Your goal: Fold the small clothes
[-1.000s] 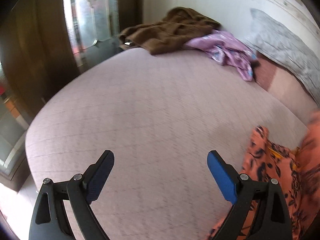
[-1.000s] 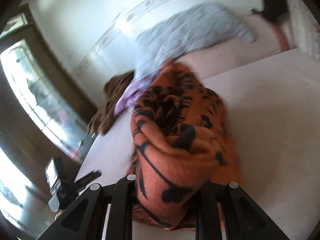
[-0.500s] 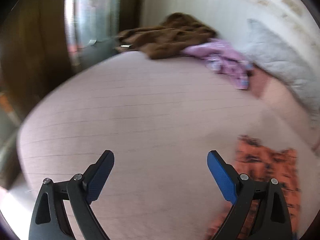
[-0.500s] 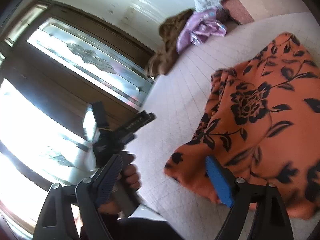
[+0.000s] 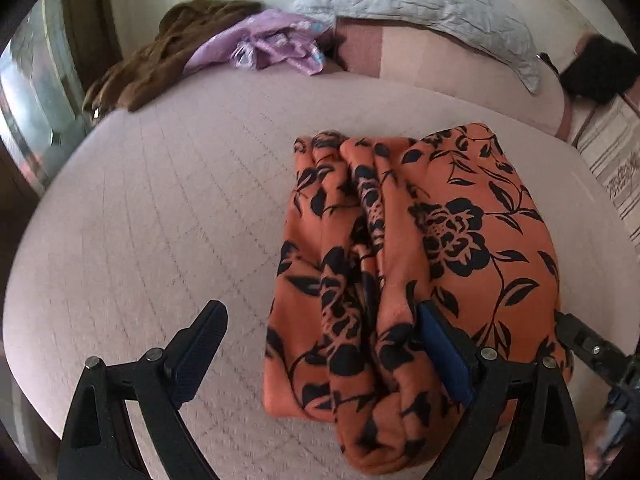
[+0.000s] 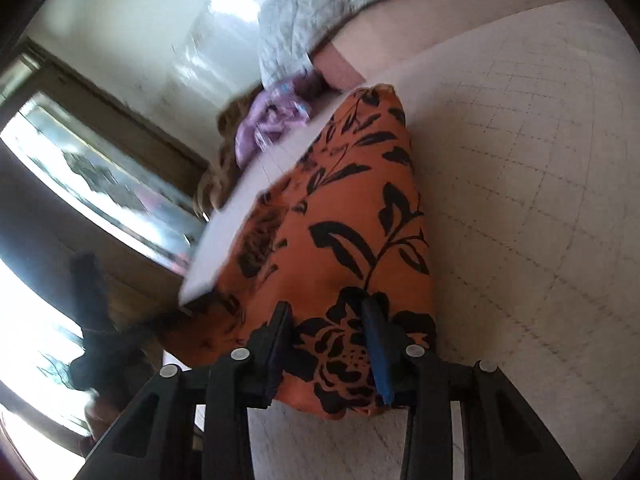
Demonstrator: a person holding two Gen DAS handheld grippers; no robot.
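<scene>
Pinching the near edge of the orange floral garment [image 6: 344, 240], the right gripper [image 6: 328, 344] looks clamped on the fabric, though blur makes it a bit hard to say. The left gripper [image 5: 320, 344] is spread wide, holding nothing. The garment lies bunched on the pink bed [image 5: 152, 216].

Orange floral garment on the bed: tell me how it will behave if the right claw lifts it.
The orange floral garment will probably sag and drape: it lies in soft rolled folds. It looks light, since the right claw pinches only a bunched edge. The stacked layers near the open left claw may slip apart and unfold on the bed.
</scene>
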